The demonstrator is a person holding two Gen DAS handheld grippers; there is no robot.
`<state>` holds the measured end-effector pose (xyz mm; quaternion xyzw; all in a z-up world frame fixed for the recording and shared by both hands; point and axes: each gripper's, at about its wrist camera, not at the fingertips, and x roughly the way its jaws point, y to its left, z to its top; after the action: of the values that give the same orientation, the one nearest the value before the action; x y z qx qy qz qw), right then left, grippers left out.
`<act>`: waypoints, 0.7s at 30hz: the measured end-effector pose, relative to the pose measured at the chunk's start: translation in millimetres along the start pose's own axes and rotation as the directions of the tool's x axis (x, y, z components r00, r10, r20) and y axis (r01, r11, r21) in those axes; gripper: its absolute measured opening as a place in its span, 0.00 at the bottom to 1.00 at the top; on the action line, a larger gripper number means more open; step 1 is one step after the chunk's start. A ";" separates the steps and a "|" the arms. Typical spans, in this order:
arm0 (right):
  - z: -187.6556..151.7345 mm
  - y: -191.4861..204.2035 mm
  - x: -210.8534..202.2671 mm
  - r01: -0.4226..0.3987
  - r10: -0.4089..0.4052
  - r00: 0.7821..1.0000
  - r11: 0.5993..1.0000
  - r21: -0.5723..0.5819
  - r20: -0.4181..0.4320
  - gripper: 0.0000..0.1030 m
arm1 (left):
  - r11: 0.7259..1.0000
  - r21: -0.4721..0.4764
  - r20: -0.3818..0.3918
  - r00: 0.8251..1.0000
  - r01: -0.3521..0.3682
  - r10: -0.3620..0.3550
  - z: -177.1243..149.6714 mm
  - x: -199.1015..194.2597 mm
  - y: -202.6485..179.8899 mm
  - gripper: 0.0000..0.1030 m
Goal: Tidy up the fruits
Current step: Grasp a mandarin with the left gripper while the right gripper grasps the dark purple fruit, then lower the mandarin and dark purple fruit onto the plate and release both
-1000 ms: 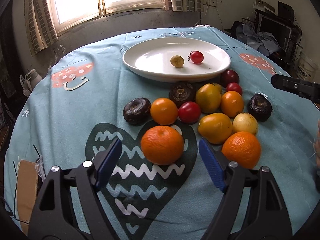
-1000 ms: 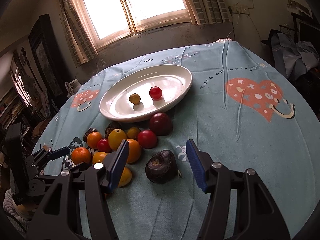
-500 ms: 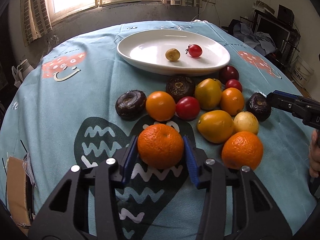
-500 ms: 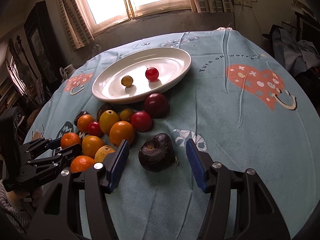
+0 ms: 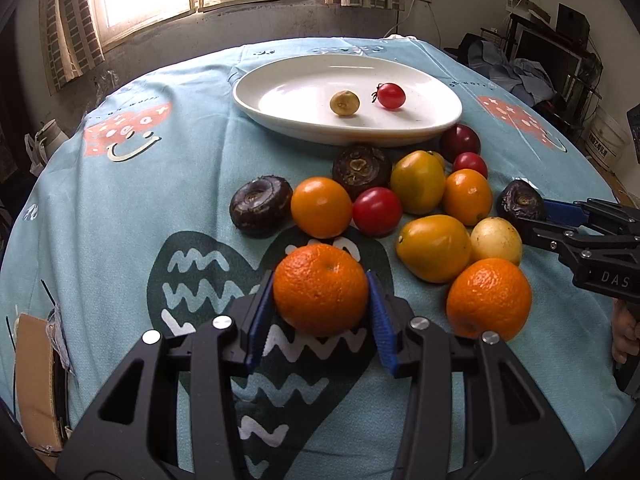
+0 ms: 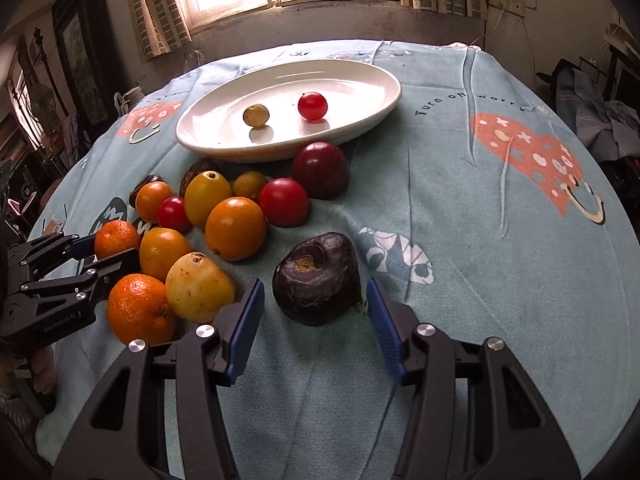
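Note:
My left gripper (image 5: 320, 304) is shut on a rough-skinned orange (image 5: 321, 289) at the near edge of the fruit pile; the orange also shows in the right wrist view (image 6: 116, 238). My right gripper (image 6: 316, 304) is open, its blue pads on either side of a dark purple water chestnut (image 6: 316, 277), not touching it. A white oval plate (image 5: 420, 128) behind the pile holds a small yellow-brown fruit (image 5: 344, 103) and a cherry tomato (image 5: 391, 95). The plate also shows in the right wrist view (image 6: 380, 108).
Loose fruit lies on the blue tablecloth: another orange (image 5: 489, 298), yellow persimmon-like fruits (image 5: 434, 247), tomatoes (image 5: 377, 211), dark chestnuts (image 5: 260, 205), a dark red plum (image 6: 319, 169). The right gripper enters the left wrist view (image 5: 580, 236) at the right.
My left gripper moved forward and closed on the near orange. My right gripper moved closer to the dark water chestnut, which now sits between its open fingers.

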<state>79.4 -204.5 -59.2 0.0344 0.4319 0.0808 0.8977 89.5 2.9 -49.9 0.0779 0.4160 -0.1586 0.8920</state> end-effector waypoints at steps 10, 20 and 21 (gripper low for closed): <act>3.0 -9.4 -25.3 -0.053 0.049 0.991 0.998 0.036 0.122 0.41 | 0.999 -0.031 0.029 1.000 -0.006 0.007 2.7 -6.1 8.6 0.43; 84.6 -30.7 -49.2 -0.157 0.126 0.969 0.978 0.136 0.214 0.41 | 0.997 -0.080 0.110 0.993 -0.022 0.031 98.0 -8.8 16.2 0.43; 91.9 -29.0 -42.6 -0.157 0.126 0.970 0.978 0.139 0.210 0.41 | 0.995 -0.093 0.108 0.994 -0.022 0.032 106.9 -2.3 16.7 0.43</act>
<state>128.4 -239.8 27.2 0.1425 0.3407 0.1071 0.9231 170.6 -9.9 20.5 0.0337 0.3723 -0.1314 0.9182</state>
